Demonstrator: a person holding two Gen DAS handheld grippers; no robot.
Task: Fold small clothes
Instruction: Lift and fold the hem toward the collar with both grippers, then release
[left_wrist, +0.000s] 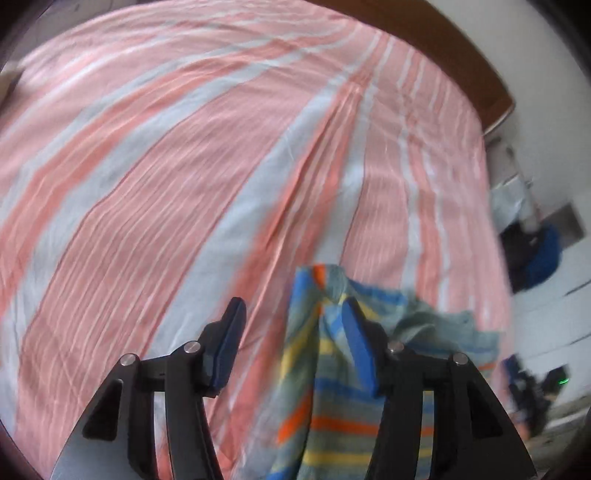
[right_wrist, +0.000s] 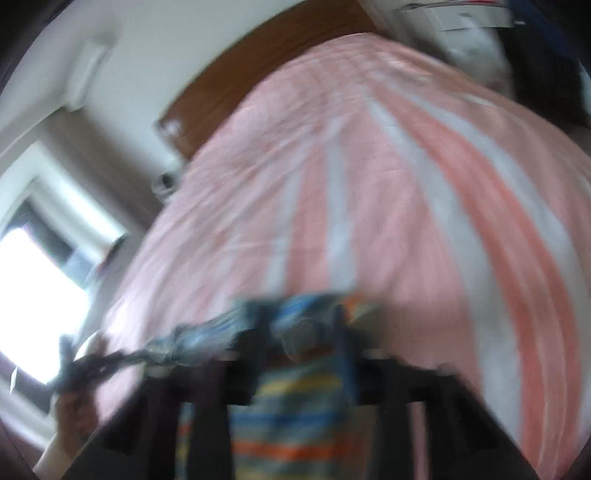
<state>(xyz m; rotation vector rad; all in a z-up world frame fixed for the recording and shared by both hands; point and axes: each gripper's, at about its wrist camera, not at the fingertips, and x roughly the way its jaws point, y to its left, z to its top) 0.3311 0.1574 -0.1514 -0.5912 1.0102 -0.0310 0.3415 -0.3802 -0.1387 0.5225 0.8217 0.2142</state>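
Motion blur smears the whole right wrist view, so the right tongs (right_wrist: 299, 332) cannot be read as open or closed. The striped garment (left_wrist: 332, 387) runs off the bottom edge in both views, and its right part hides behind the left tongs' finger (left_wrist: 360, 350).

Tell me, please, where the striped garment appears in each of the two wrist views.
Left wrist view: the striped garment hangs at bottom centre-right, draped over the right finger of the open left tool.
Right wrist view: it is at bottom centre, blurred, between the fingers of the right tool.
Shared landmark: the pink striped bedsheet.
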